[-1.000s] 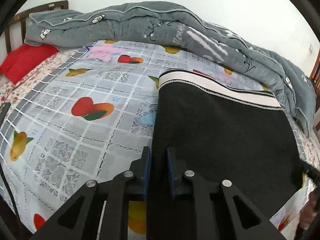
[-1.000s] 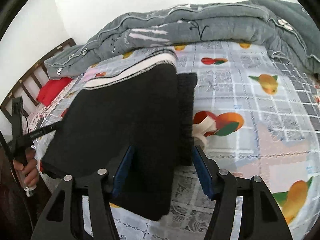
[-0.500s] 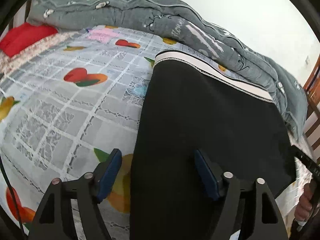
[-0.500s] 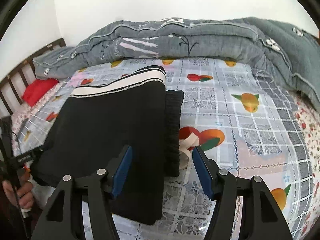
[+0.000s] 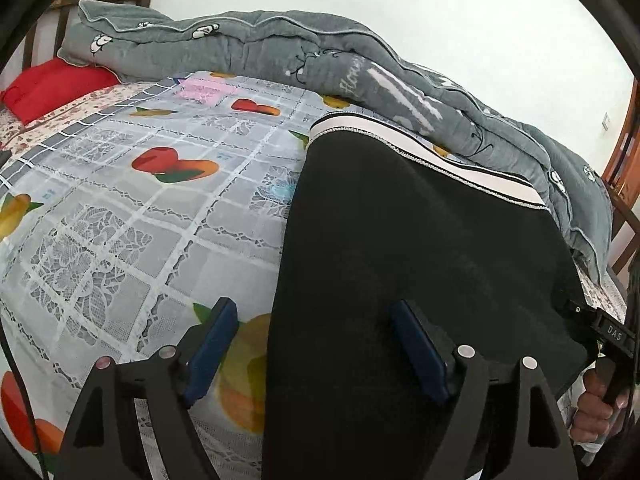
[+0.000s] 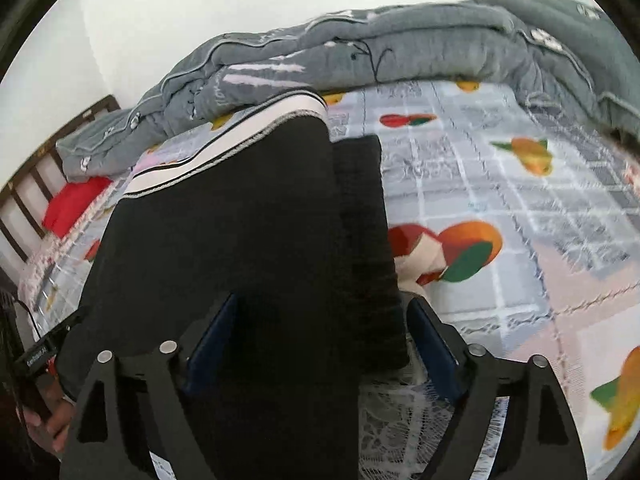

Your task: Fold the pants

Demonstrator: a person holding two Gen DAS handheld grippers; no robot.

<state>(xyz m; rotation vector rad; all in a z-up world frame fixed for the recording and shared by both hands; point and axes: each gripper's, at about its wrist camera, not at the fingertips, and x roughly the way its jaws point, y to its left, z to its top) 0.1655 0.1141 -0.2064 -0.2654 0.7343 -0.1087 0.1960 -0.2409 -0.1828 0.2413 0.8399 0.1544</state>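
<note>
fruit-print bedsheet [image 5: 120, 220] | grey quilt [image 5: 248, 52] bunched along the wall | red pillow [image 5: 52, 84] by wooden headboard [image 6: 36, 168]

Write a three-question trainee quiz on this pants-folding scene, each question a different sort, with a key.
1. True or false: the black pants lie on the fruit-print bedsheet with the striped waistband at the far end, towards the grey quilt.
2. Multiple choice: what shows at the far left by the headboard? A) a red pillow B) a blue towel C) a yellow basket
3. Fill in: neither the left gripper nor the right gripper presses on the cloth; the fingers of both are ____.

Key: 1 true; 2 A; 3 opening (fabric lies between them, ungripped).
</note>
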